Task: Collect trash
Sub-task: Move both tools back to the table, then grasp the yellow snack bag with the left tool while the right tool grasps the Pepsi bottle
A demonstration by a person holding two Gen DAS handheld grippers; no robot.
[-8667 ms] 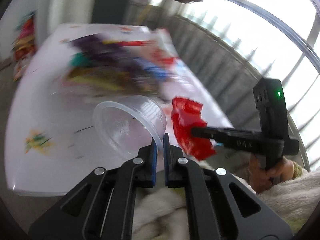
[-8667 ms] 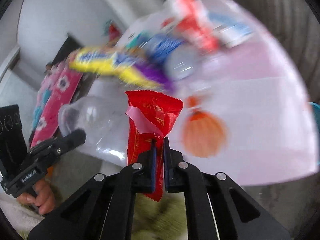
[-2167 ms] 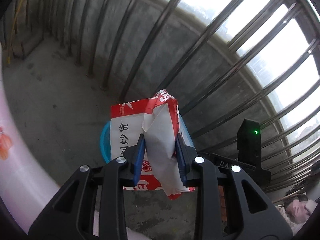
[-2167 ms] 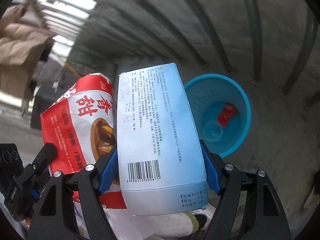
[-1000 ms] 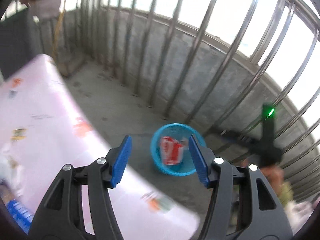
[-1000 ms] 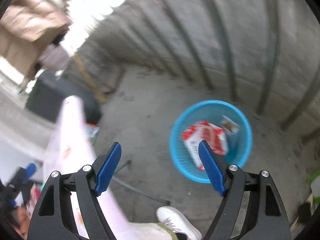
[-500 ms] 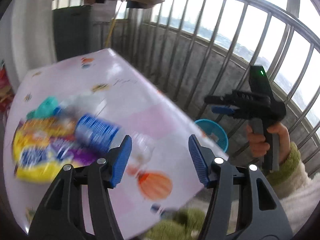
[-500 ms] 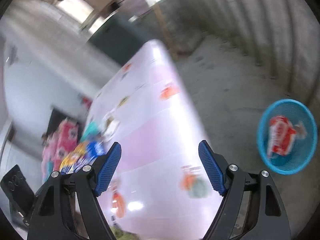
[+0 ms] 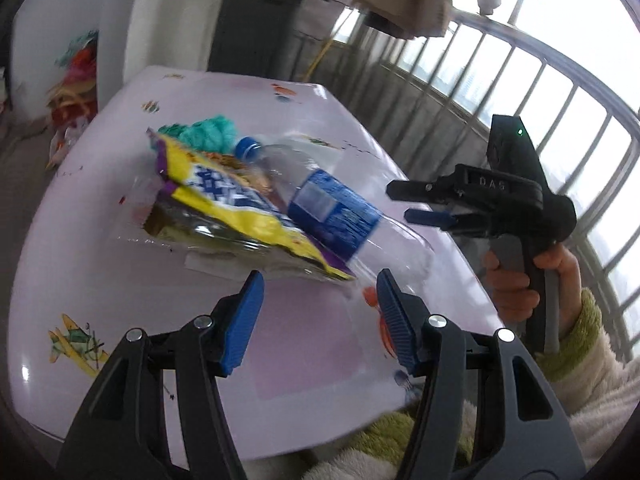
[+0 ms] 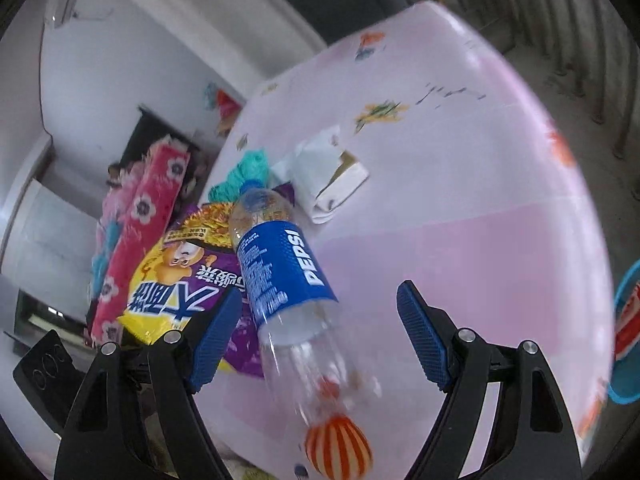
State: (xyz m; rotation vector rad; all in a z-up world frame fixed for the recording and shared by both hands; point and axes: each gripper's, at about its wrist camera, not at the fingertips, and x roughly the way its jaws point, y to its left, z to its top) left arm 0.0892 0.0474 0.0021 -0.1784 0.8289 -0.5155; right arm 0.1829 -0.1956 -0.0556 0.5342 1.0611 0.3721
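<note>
An empty clear Pepsi bottle with a blue label lies on the pink table, partly over a yellow and purple snack bag. Both also show in the left wrist view, the bottle and the bag. A teal crumpled item and a white torn carton lie behind them. My left gripper is open, just short of the bag's near edge. My right gripper is open, its jaws on either side of the bottle's base, and it also shows in the left wrist view.
A blue trash basket with a red and white bag in it stands on the floor past the table's right edge. A metal railing runs along the balcony. A pink flowered cloth hangs beyond the table.
Both grippers dropped the red and white bag and the blue carton into the basket, opened, and swung back to the table. They now face the bottle and snack bag.
</note>
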